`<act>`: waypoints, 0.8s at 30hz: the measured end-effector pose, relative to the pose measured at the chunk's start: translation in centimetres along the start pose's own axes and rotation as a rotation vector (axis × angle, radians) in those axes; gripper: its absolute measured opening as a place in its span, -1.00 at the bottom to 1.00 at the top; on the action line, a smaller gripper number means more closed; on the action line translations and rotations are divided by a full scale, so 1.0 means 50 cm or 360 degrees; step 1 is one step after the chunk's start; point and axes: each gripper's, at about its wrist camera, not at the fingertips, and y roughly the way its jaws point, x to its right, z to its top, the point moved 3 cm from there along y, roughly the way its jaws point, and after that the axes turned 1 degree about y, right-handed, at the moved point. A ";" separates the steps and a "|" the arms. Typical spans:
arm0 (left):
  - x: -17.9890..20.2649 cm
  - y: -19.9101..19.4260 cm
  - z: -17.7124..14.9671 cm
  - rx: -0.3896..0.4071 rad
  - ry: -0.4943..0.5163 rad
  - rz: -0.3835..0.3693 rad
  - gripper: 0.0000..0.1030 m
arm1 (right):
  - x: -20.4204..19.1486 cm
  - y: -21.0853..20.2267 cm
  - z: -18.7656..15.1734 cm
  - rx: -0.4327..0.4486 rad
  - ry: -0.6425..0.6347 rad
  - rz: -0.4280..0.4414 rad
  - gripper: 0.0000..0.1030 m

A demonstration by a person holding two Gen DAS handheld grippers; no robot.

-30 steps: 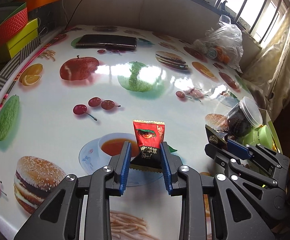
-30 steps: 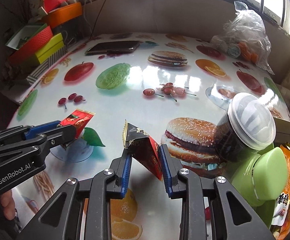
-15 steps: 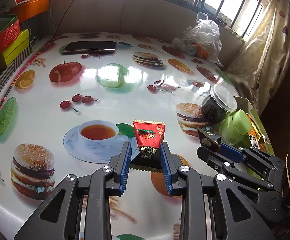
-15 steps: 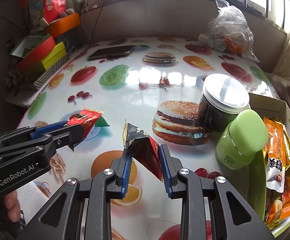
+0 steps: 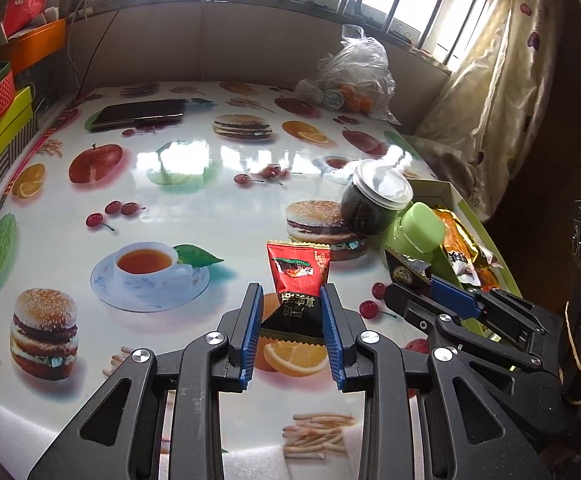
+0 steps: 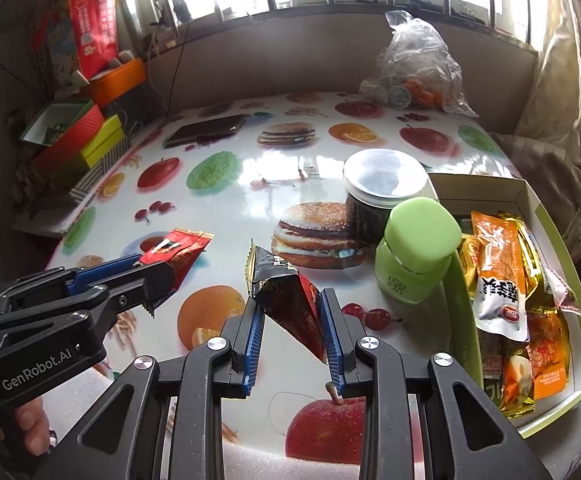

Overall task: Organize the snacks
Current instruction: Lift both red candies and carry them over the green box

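Observation:
My left gripper (image 5: pixel 290 294) is shut on a red and black snack packet (image 5: pixel 297 276), held upright above the fruit-print table (image 5: pixel 194 184). My right gripper (image 6: pixel 289 300) is shut on a second red and black packet (image 6: pixel 286 288), tilted, with its black sawtooth end up. Each gripper shows in the other view: the right one (image 5: pixel 414 280) at the right, the left one (image 6: pixel 158 276) at the left with its packet (image 6: pixel 178 250). A green-rimmed box (image 6: pixel 530 196) at the table's right edge holds several orange and gold snack packets (image 6: pixel 498 276).
A dark jar with a clear lid (image 6: pixel 382 196) and a green bottle (image 6: pixel 416 252) stand just left of the box. A phone (image 5: pixel 138 114) and a plastic bag (image 5: pixel 354 80) lie at the far side. Coloured boxes (image 6: pixel 78 140) are stacked off the table's left.
Both grippers have moved rightward and risen a little with their packets. The jar, green bottle and snack box have come further into both views.

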 end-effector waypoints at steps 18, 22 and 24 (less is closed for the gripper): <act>0.133 -0.002 0.013 0.0009 0.0147 -0.0142 -0.41 | 0.110 -0.083 -0.015 0.0096 0.0152 -0.0111 -0.48; 0.163 0.001 0.021 0.0015 0.0177 -0.0181 -0.41 | 0.138 -0.095 -0.020 0.0103 0.0190 -0.0152 -0.47; 0.176 0.005 0.024 0.0014 0.0190 -0.0196 -0.41 | 0.154 -0.101 -0.020 0.0109 0.0214 -0.0167 -0.47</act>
